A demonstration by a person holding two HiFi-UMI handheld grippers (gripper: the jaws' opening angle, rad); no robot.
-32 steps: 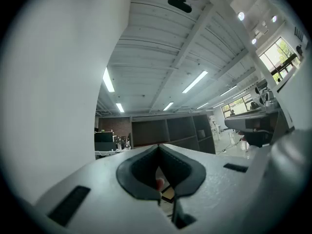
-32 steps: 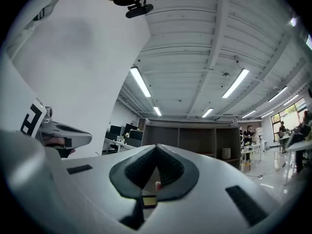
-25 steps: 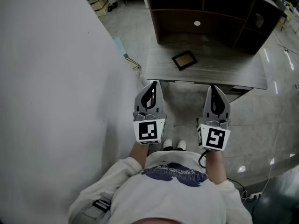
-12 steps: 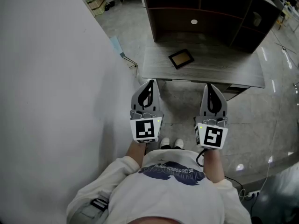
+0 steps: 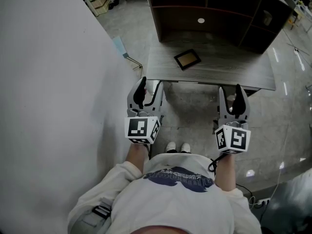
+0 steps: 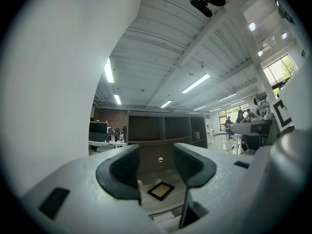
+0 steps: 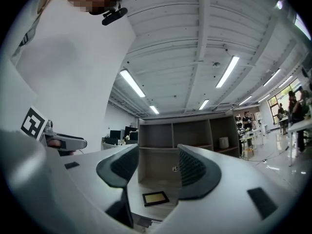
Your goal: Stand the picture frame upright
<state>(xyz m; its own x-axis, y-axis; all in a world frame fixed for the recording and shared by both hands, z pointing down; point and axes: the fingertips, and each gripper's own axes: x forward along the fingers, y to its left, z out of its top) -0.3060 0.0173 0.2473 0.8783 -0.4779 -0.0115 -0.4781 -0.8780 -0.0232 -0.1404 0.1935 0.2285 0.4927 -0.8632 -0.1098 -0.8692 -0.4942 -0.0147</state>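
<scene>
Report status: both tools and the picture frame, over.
Left tool, right tool: jaws opening, nothing between them, short of the desk. Picture frame flat on desk, untouched. Nothing in the way.

My fisheye gripper views, black at the corners, glow under ceiling strip lights (image 7: 229,72); the floor (image 5: 287,130) glints lower right, head view

Legible text, numbers, brands: none. Shirt print (image 5: 180,175): dark, too blurred to read. Left marker cube (image 5: 141,129), right marker cube (image 5: 234,139): black-and-white square patterns, no lettering
</scene>
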